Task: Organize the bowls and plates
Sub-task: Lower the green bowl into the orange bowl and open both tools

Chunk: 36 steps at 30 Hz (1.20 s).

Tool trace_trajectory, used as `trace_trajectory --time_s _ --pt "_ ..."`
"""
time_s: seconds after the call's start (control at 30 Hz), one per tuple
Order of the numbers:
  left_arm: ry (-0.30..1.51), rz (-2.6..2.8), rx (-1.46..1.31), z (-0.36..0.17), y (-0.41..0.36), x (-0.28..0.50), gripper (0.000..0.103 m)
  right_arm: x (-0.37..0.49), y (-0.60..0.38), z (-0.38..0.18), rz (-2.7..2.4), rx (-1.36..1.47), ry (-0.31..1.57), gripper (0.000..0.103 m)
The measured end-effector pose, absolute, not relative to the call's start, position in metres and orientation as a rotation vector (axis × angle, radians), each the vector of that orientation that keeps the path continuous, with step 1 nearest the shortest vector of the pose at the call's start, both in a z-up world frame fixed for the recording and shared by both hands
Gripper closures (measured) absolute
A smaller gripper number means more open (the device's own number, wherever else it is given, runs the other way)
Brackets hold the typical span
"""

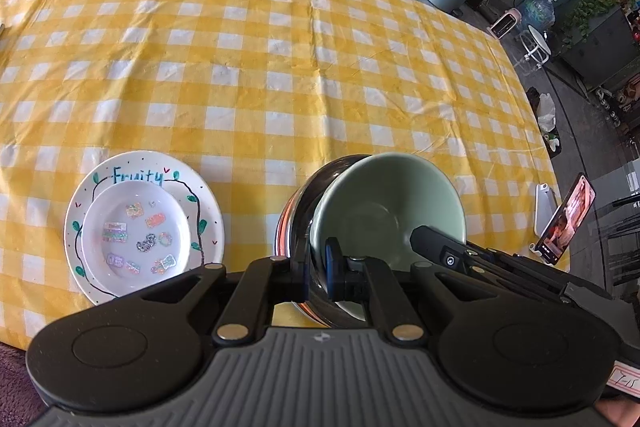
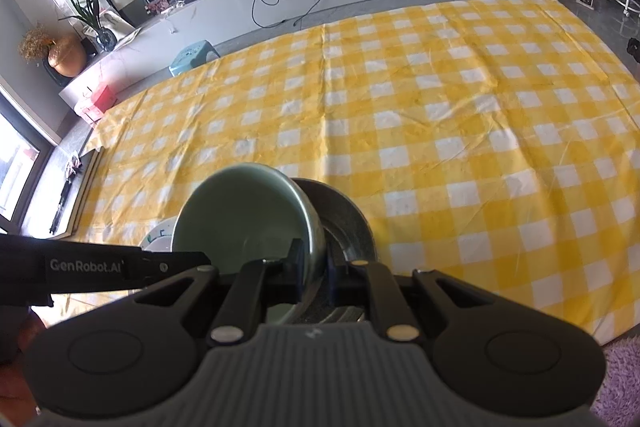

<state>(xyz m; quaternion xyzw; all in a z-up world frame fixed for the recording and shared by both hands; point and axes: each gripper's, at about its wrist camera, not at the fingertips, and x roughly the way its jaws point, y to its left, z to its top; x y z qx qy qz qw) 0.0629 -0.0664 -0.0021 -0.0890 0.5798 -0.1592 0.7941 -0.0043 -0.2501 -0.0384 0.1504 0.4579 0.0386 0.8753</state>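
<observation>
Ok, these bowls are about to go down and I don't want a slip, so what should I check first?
1. Left hand-held gripper shut on steel bowl rim: ok.
2. Right hand-held gripper shut on green bowl wall: ok.
3. Green bowl seated level in the steel bowl: not ok, it is tilted.
4. Small plate stacked on Fruity plate: ok.
5. Bare cloth beyond the bowls to set them on: ok.
6. Steel bowl's base touching the cloth: cannot tell, hidden.
</observation>
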Motion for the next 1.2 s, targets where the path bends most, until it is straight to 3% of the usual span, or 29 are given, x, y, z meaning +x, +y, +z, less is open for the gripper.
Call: trace_trajectory --time_s 0.77,1.2 --pt "1.334 -0.380 -0.053 -0.018 -0.088 0.073 0.093 0.012 -0.240 -0.062 0.093 0.136 1.066 0.091" --pt "1.309 -0.407 0.060 -0.013 -0.097 0.069 0.087 0.015 -0.217 -0.063 0.144 -0.136 1.061 0.089"
